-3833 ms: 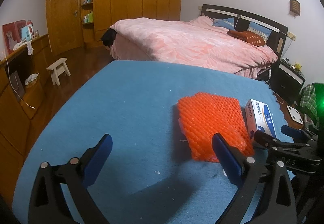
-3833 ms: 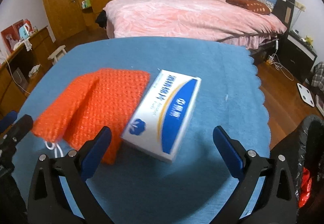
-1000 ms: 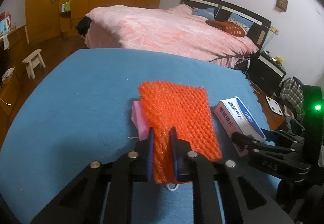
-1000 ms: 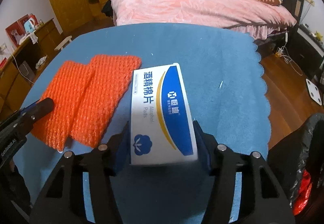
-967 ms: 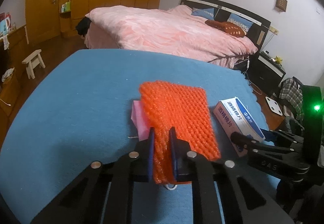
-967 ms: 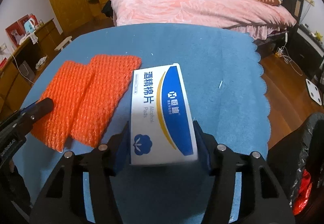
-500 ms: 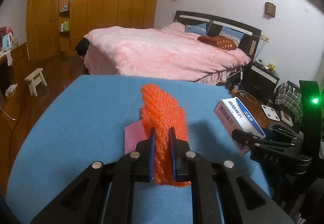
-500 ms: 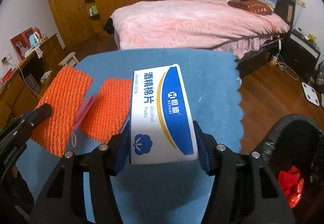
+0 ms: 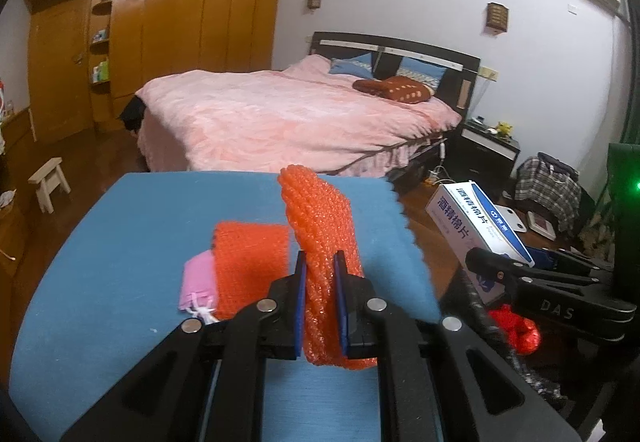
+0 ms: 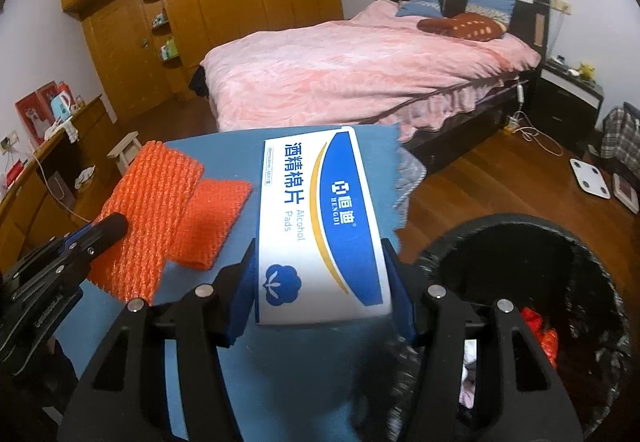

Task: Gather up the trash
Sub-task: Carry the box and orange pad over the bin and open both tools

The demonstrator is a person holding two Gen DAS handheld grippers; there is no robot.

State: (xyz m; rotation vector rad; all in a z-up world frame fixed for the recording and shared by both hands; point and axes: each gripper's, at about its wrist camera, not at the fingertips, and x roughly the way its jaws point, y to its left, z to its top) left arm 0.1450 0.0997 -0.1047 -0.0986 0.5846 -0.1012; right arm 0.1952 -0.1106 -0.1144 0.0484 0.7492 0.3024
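My left gripper is shut on a sheet of orange bubble wrap and holds it on edge above the blue table. A second orange sheet lies flat on the table over a pink pouch. My right gripper is shut on a white and blue alcohol pads box, held near the table's right edge beside a black-lined trash bin. The box and right gripper also show in the left wrist view. The held orange sheet shows in the right wrist view.
The bin holds red trash and stands on the wooden floor right of the table. A pink bed lies beyond the table. A white stool and a wooden wardrobe are at the far left. A white scale lies on the floor.
Both grippers closed on their objects, lifted them off the table and moved right toward the bin. A second orange sheet and the pink pouch stayed on the table.
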